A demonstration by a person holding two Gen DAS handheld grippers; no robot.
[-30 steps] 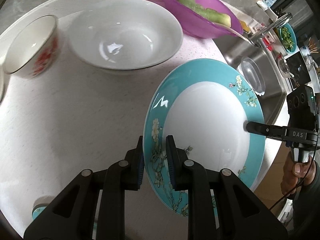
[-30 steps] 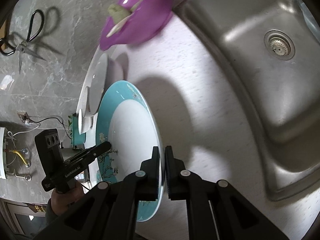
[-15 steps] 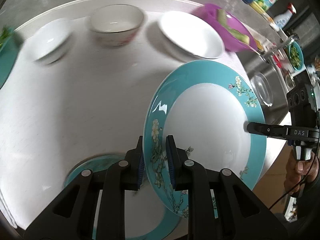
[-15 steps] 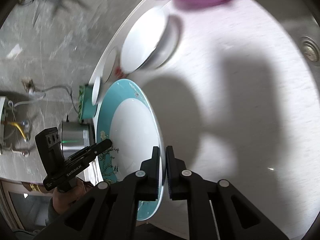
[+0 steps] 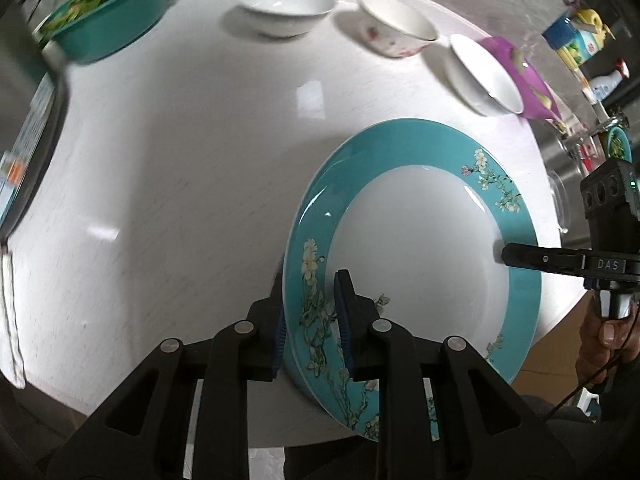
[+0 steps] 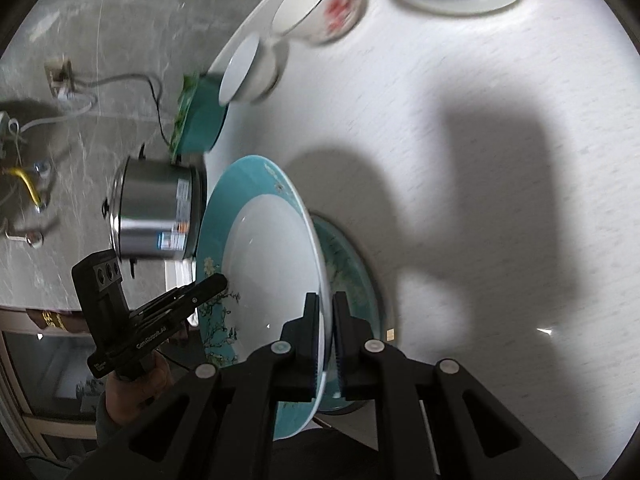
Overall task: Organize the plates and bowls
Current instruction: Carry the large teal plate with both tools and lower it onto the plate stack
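Observation:
A teal-rimmed plate [image 5: 420, 240] with a white centre and flower pattern is held in the air above the white counter by both grippers. My left gripper [image 5: 310, 320] is shut on its near rim. My right gripper [image 6: 327, 332] is shut on the opposite rim and also shows in the left wrist view [image 5: 505, 255]. In the right wrist view the held plate [image 6: 272, 264] hangs over a second teal plate [image 6: 352, 276] lying on the counter. A white bowl [image 5: 286, 10], a red-flowered bowl [image 5: 394, 26] and a wide white bowl [image 5: 486, 76] stand at the counter's far edge.
A teal bowl of greens [image 5: 108, 20] stands far left. A steel pot [image 6: 156, 216] stands by the counter's left edge. A purple bowl [image 5: 528, 80] with green food sits beyond the wide white bowl. The sink [image 5: 560, 152] lies at the right.
Both grippers have carried the plate left along the counter, away from the sink. The bowls now sit farther off and right; the teal bowl and steel pot have come into view.

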